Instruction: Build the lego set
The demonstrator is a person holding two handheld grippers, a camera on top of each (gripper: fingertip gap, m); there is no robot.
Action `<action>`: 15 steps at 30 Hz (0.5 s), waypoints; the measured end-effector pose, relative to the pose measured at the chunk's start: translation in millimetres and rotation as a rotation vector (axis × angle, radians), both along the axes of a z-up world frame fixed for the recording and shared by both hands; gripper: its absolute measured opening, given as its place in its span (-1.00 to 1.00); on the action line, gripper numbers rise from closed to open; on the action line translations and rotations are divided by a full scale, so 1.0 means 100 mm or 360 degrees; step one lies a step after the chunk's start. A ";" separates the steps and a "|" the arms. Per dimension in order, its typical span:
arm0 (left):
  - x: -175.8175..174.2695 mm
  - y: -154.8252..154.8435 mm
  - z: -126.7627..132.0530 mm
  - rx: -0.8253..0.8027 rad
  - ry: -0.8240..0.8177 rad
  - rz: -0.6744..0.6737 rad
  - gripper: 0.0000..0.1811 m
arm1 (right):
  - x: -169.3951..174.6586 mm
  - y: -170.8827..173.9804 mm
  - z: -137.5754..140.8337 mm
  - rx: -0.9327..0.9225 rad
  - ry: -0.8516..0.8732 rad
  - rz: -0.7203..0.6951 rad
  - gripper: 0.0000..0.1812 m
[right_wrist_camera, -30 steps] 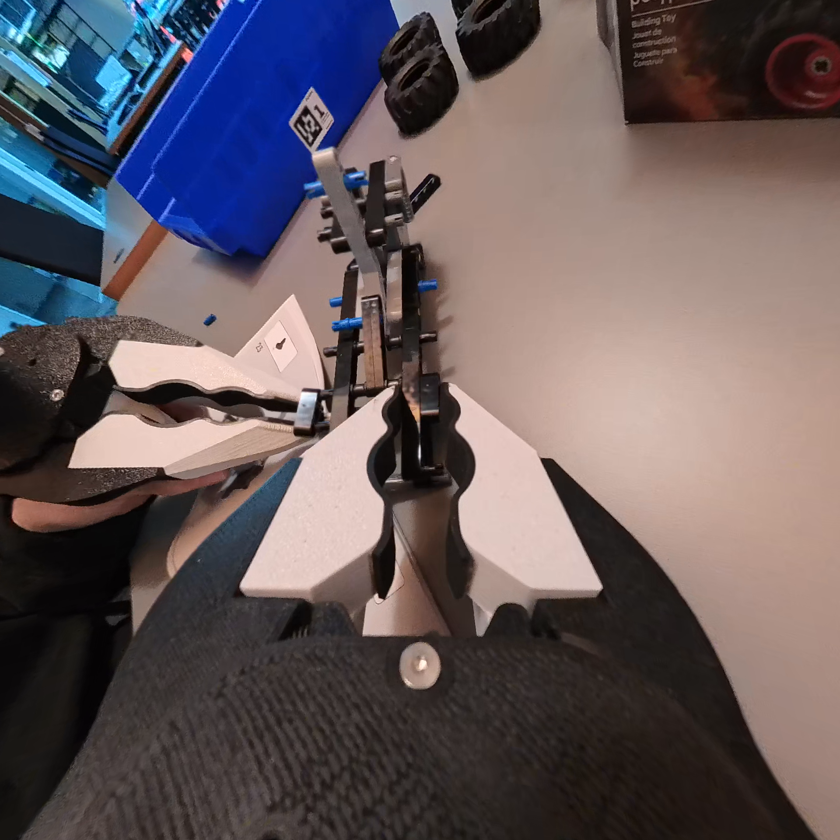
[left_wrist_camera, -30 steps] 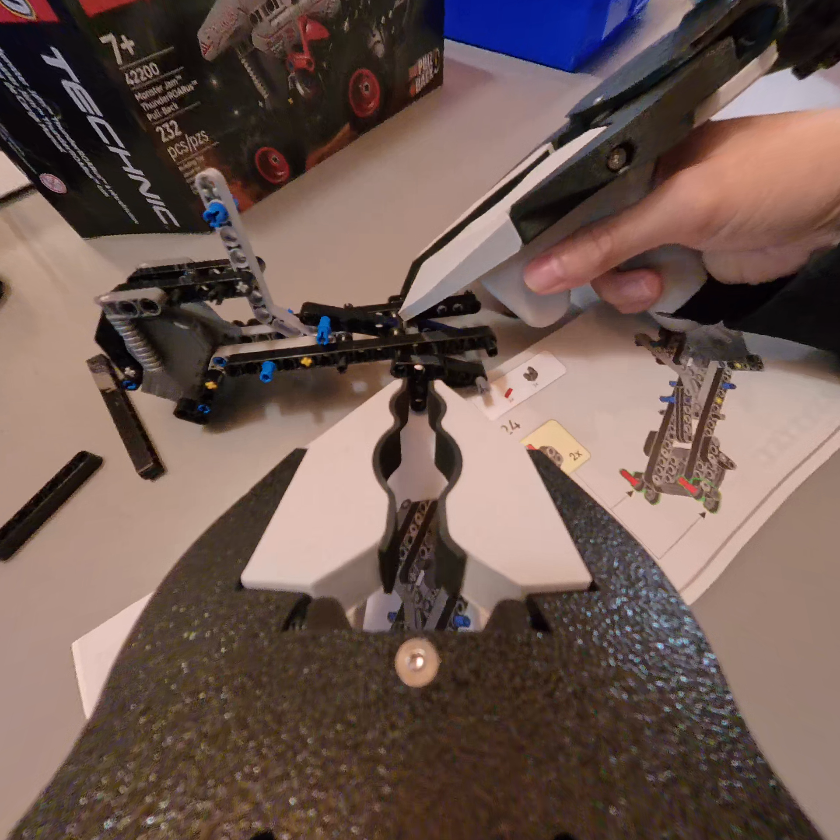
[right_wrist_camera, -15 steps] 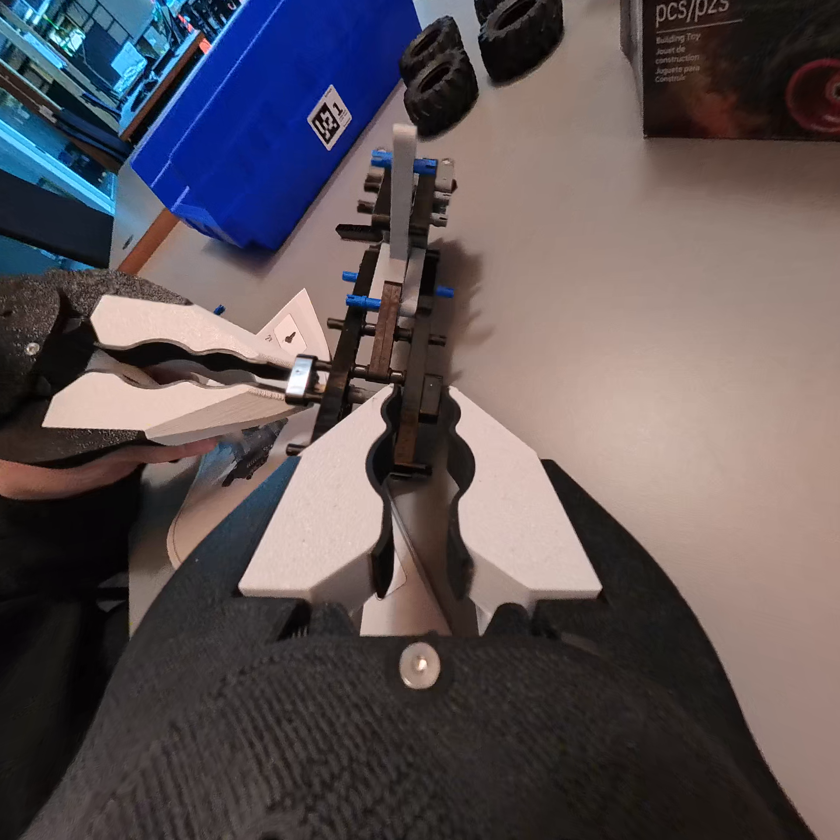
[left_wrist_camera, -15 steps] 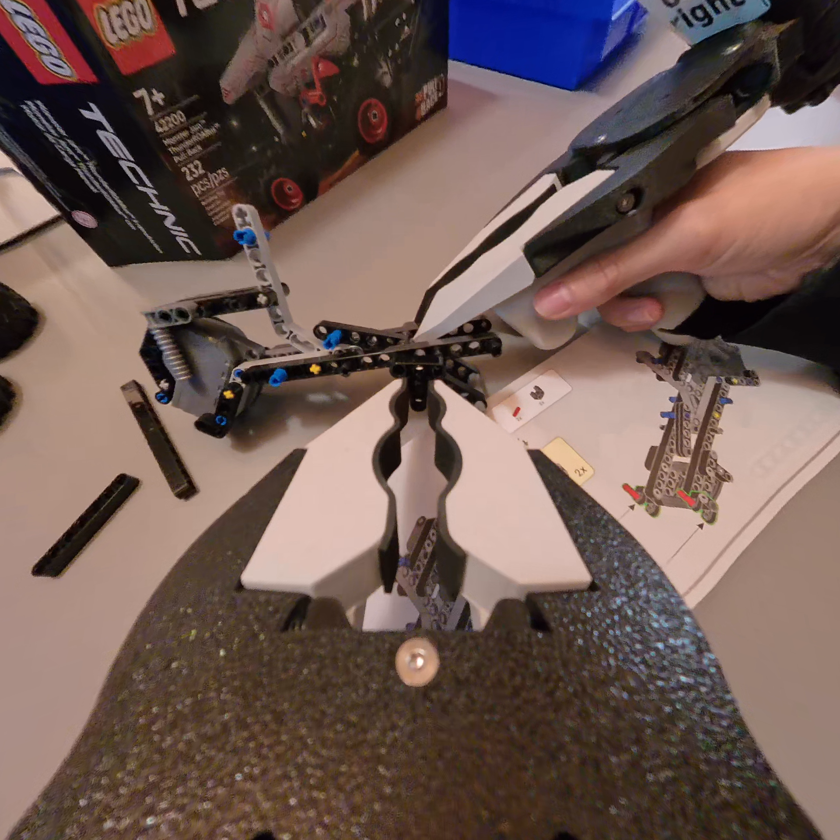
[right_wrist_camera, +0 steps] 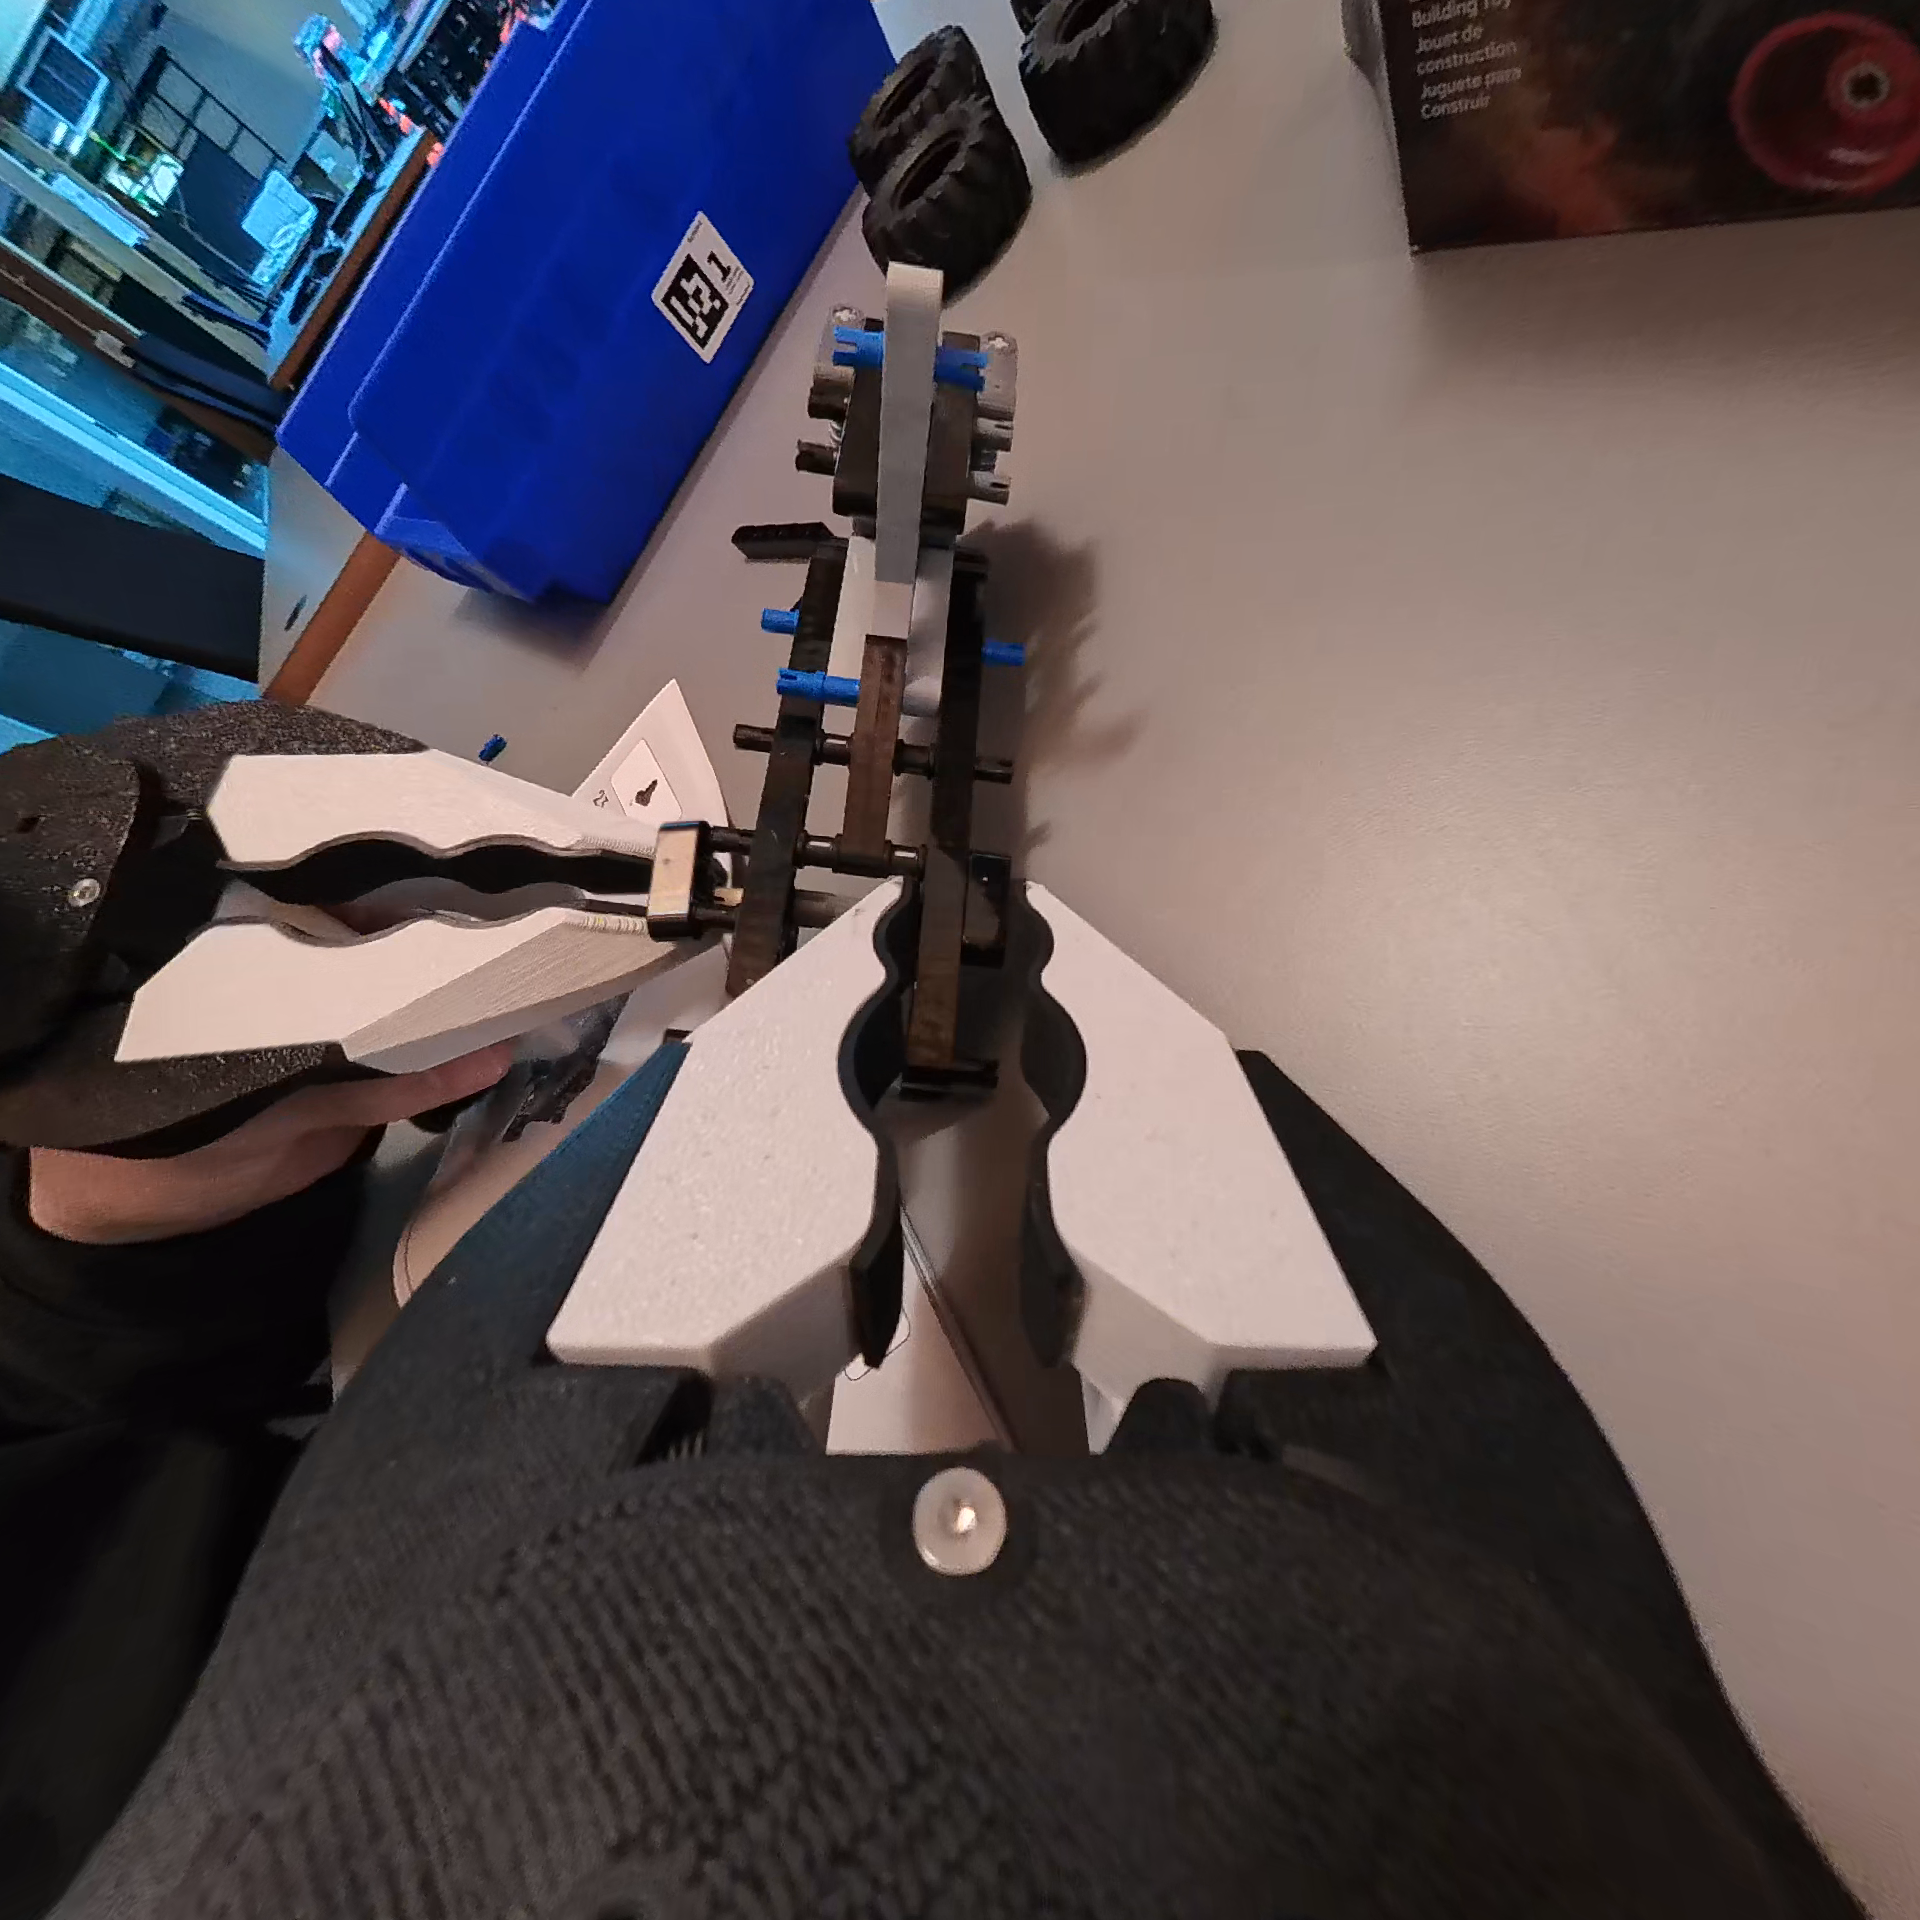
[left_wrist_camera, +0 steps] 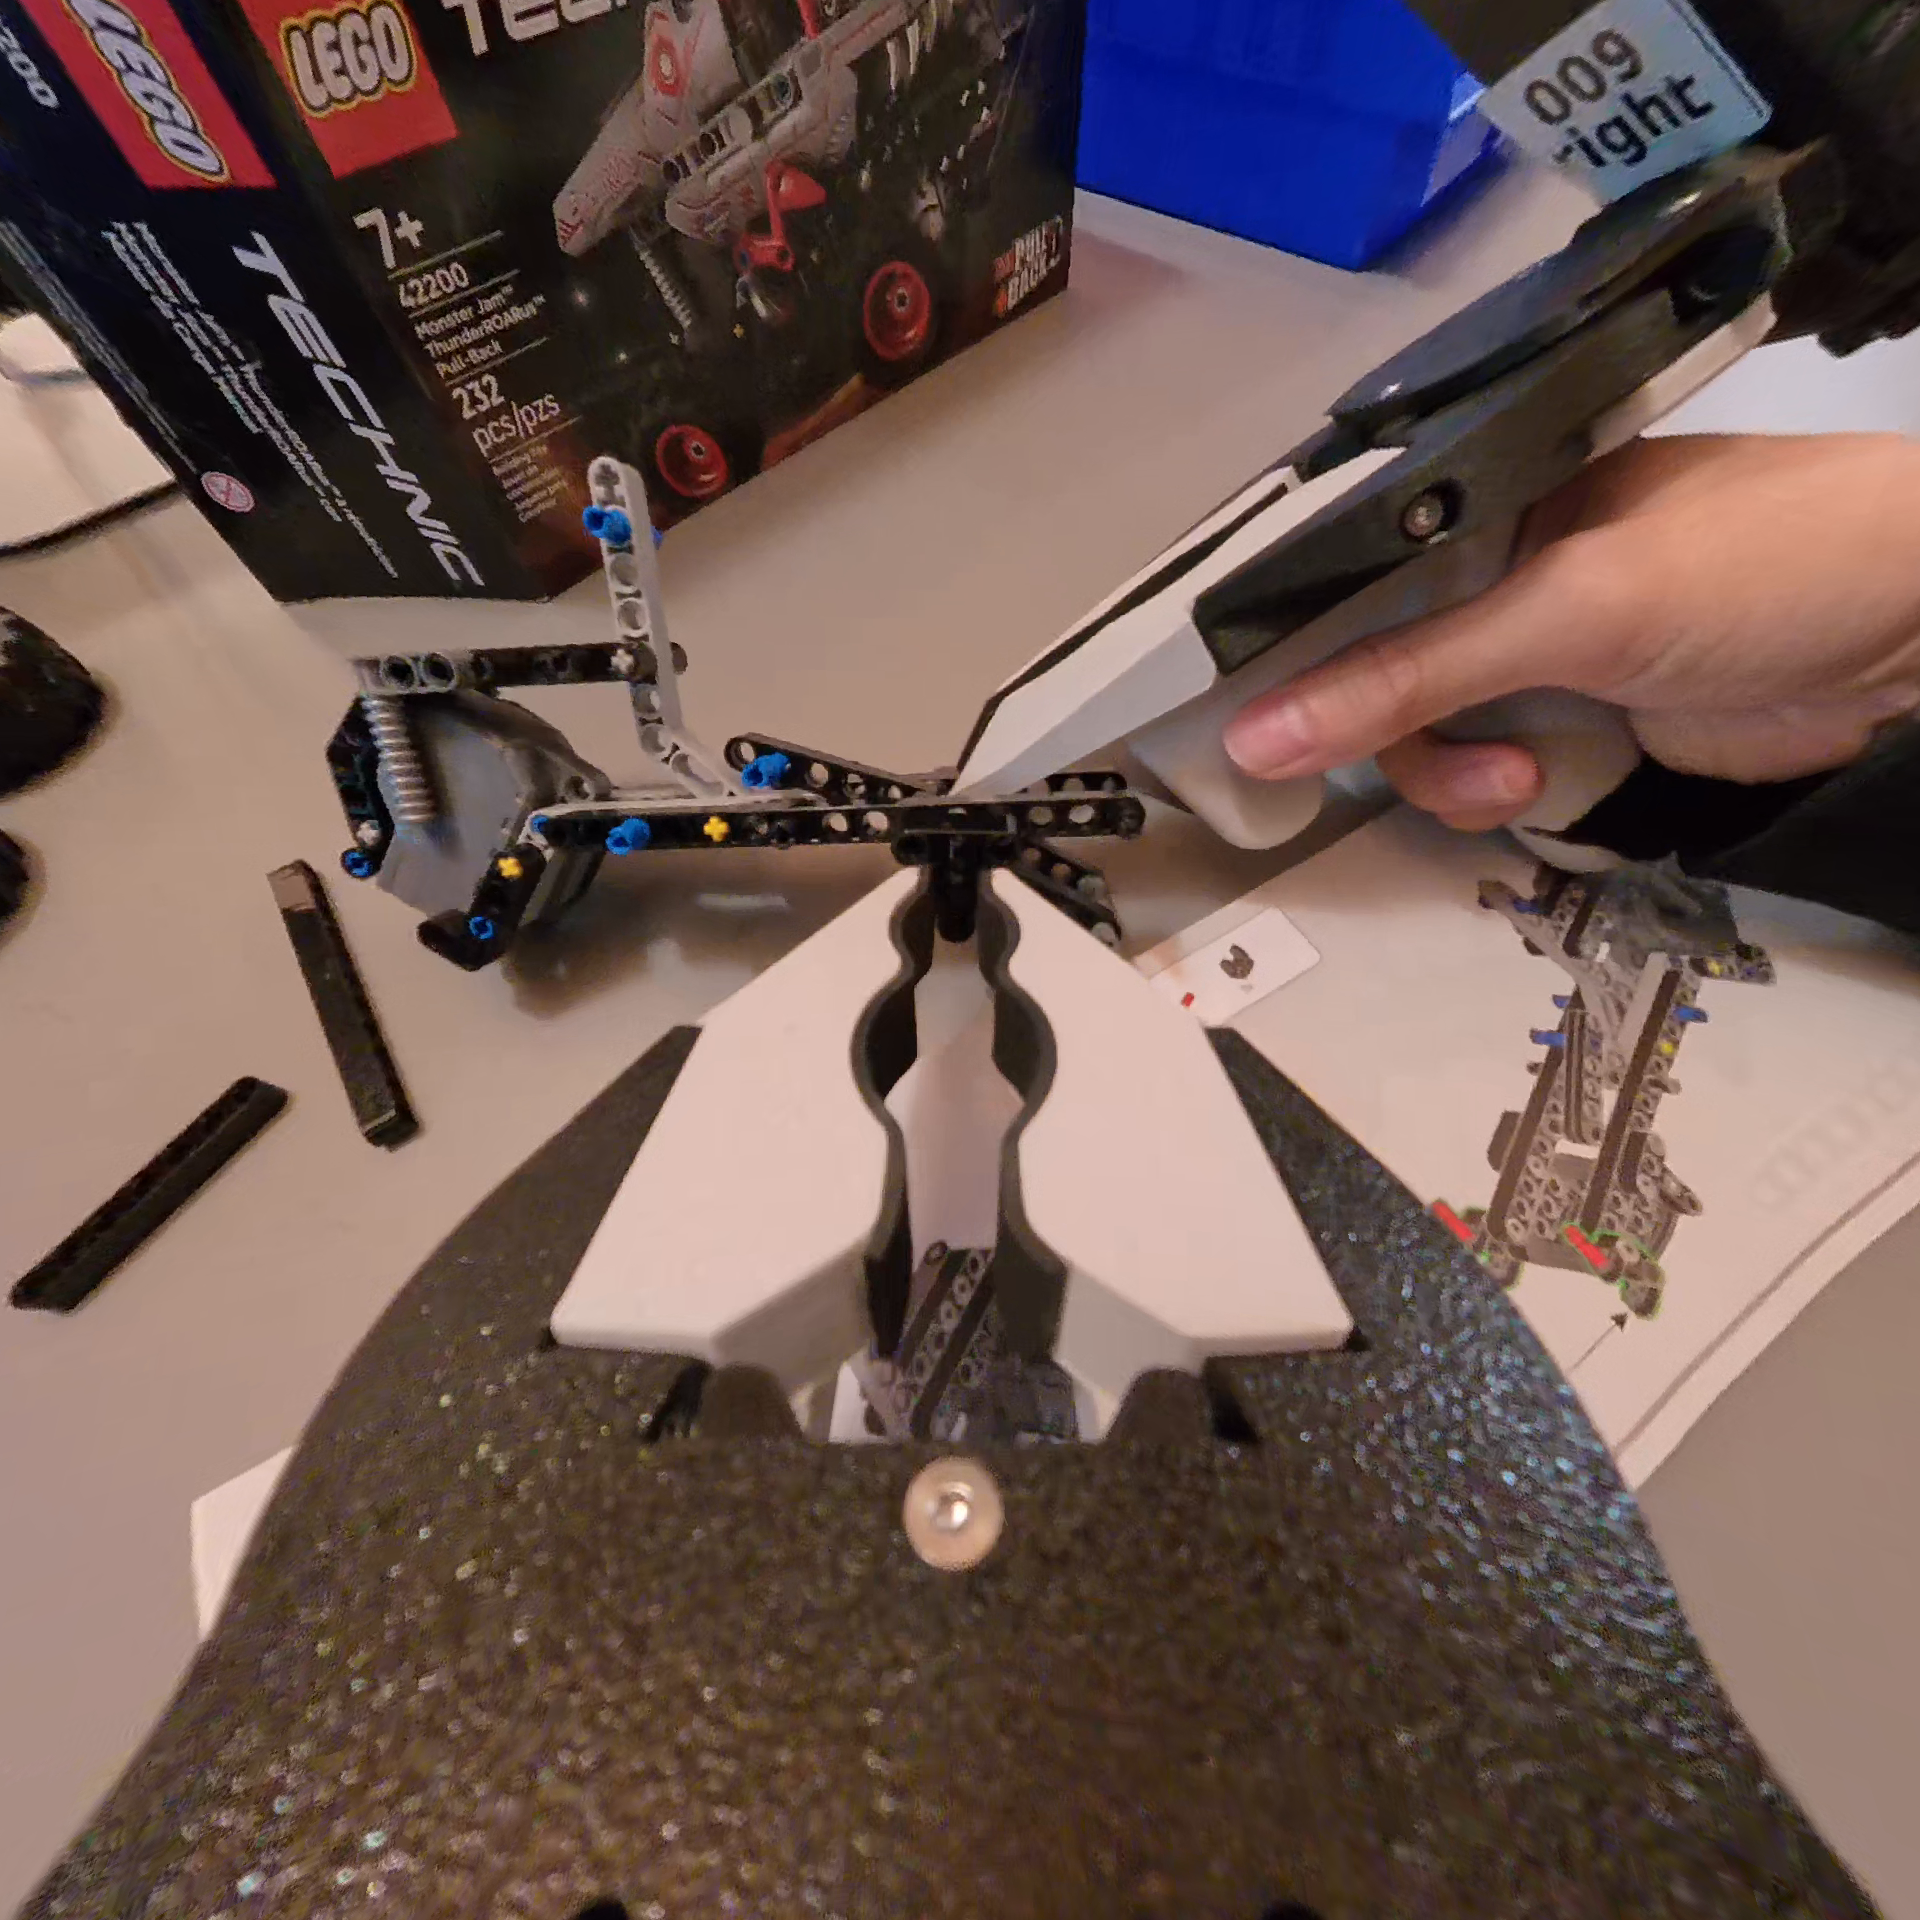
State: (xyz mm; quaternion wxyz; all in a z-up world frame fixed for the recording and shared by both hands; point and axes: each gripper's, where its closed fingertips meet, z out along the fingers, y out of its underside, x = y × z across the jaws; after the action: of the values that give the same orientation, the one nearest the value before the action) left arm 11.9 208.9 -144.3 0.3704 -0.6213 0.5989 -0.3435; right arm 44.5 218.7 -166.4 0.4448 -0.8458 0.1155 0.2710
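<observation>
Worktop (left_wrist_camera: 935, 540) of pale grey laminate filled both views, matte and smooth, with soft shadows under the parts. Beyond its edge, at the upper left of the right wrist view, lay a dim room with shelving and bluish light. A blue bin (right_wrist_camera: 582, 312) stood there, bearing a square black-and-white marker sticker (right_wrist_camera: 702, 287). Two black tyres (right_wrist_camera: 940, 156) lay near the top centre. A dark set box (left_wrist_camera: 499, 260) with a red logo patch and printed lettering occupied the upper left of the left wrist view, and an open instruction booklet (left_wrist_camera: 1455, 1091) lay at right. Two loose black beams (left_wrist_camera: 338, 1003) rested at left.

The lego chassis (left_wrist_camera: 727, 821) sat at the centre of the frame. The left gripper (left_wrist_camera: 951, 914) was nearly closed, pinching a small black pin piece (right_wrist_camera: 675, 871) at the chassis side. The right gripper (right_wrist_camera: 956, 966), held in a hand (left_wrist_camera: 1683, 634) and carrying a pale label at upper right, was narrowed around the end of a black chassis beam (right_wrist_camera: 935, 977).
</observation>
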 end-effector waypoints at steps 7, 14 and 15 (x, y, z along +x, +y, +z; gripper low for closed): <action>0.00 0.03 -0.02 0.0152 0.0033 -0.0019 -0.94 | 0.00 0.01 -0.02 -0.0014 -0.0048 -0.0007 -0.84; 0.00 0.06 -0.05 0.0366 0.0081 -0.0101 -0.93 | -0.01 0.01 -0.03 -0.0028 -0.0082 0.0003 -0.84; 0.00 0.06 -0.05 0.0335 0.0078 -0.0096 -0.93 | -0.01 0.01 -0.04 -0.0038 -0.0086 0.0002 -0.84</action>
State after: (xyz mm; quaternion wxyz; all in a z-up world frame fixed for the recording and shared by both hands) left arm 11.9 214.4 -149.4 0.4085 -0.5689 0.6590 -0.2743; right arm 43.8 219.9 -170.4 0.4376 -0.8581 0.1063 0.2470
